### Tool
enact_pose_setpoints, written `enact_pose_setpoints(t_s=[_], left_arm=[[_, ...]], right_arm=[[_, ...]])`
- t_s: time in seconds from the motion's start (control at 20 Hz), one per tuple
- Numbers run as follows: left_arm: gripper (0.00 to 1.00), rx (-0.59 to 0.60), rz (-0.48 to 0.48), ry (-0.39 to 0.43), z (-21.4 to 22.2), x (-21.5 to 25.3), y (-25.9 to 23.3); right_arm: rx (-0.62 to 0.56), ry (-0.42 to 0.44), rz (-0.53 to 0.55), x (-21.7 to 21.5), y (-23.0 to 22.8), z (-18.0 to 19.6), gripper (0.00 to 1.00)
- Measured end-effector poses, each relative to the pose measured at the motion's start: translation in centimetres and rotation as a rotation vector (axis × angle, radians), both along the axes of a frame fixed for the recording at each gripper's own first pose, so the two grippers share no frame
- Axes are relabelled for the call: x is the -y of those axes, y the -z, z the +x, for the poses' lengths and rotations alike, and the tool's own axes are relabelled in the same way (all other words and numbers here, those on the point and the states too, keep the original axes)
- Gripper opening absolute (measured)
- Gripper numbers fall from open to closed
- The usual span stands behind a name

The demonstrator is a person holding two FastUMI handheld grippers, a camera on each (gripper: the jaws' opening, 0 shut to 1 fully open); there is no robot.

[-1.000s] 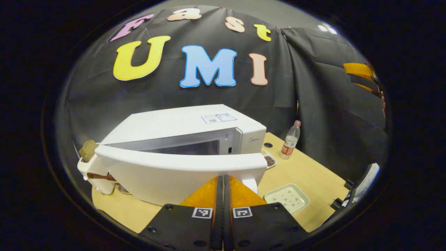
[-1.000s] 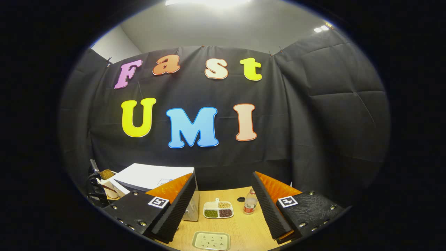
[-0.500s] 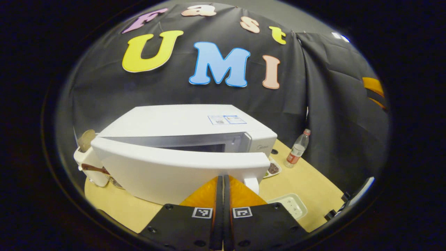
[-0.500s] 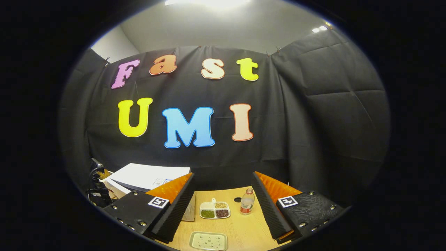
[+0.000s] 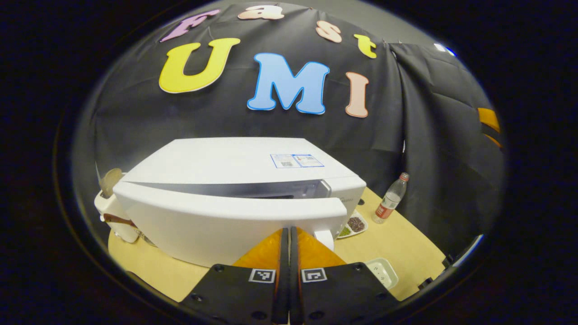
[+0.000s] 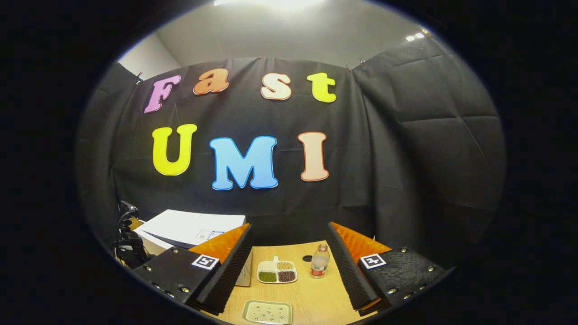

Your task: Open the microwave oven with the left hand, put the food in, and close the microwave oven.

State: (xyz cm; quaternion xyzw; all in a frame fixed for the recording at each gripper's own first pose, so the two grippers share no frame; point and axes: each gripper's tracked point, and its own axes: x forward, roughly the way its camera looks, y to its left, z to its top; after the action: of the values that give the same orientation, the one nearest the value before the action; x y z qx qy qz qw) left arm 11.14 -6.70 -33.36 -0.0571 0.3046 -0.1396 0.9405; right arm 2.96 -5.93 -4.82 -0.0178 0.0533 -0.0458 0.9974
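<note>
The white microwave [image 5: 235, 158] stands on the wooden table [image 5: 406, 239]. Its door [image 5: 207, 221] is ajar, with a narrow dark gap along the top edge. My left gripper [image 5: 289, 231] is shut with nothing between its fingers, and its tips rest against the door's outer face near the handle end. My right gripper [image 6: 289, 228] hangs open and empty above the table, to the right of the microwave [image 6: 189, 228]. A divided dish of beans [image 6: 277, 271] lies on the table beyond it. The oven's inside is hidden.
A plastic bottle [image 5: 390, 198] stands at the back right, near the divided dish [image 5: 354, 223]. A pale speckled tray [image 6: 267, 312] lies nearer the front. A white appliance [image 5: 110, 212] sits left of the microwave. Black cloth walls close the back and right.
The microwave door has swung closer to the oven body and the gap has narrowed. My left gripper moved forward with the door. The right gripper barely shifted.
</note>
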Motion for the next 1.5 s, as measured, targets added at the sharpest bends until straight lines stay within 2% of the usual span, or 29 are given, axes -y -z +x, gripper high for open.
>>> enact_pose_setpoints(t_s=[0.45, 0.8, 0.95, 1.0, 1.05, 1.15, 1.3, 1.5], left_arm=[[0.07, -0.014, 0.004, -0.016, 1.9, 0.2, 0.5], [0.07, -0.030, -0.035, -0.031, 2.8, 1.0, 1.0], [0.07, -0.019, -0.013, -0.019, 3.3, 1.5, 1.5], [0.07, 0.000, 0.013, -0.046, 4.2, 0.8, 1.2], [0.07, -0.031, -0.047, -0.043, 3.9, 1.6, 1.5], [0.07, -0.051, -0.082, -0.049, 3.8, 1.6, 1.8], [0.07, -0.034, -0.028, -0.026, 3.7, 1.2, 1.7], [0.07, 0.047, 0.011, -0.077, 4.1, -1.4, -1.7]], right_arm=[[-0.012, 0.001, 0.006, 0.5, 0.5, 1.1, 0.98], [-0.015, -0.004, -0.007, 0.3, 0.6, 1.9, 0.98], [-0.018, -0.004, -0.004, 0.4, 0.6, 2.0, 0.98], [-0.015, -0.004, -0.009, 0.4, 0.4, 2.0, 0.98], [-0.014, -0.002, -0.020, 0.6, 0.3, 2.1, 0.98], [-0.003, 0.002, -0.028, 0.8, -0.1, 2.0, 0.98], [-0.018, 0.002, -0.010, 0.6, 0.5, 2.0, 0.98], [-0.014, -0.020, -0.003, -0.7, 0.3, 2.0, 0.98]])
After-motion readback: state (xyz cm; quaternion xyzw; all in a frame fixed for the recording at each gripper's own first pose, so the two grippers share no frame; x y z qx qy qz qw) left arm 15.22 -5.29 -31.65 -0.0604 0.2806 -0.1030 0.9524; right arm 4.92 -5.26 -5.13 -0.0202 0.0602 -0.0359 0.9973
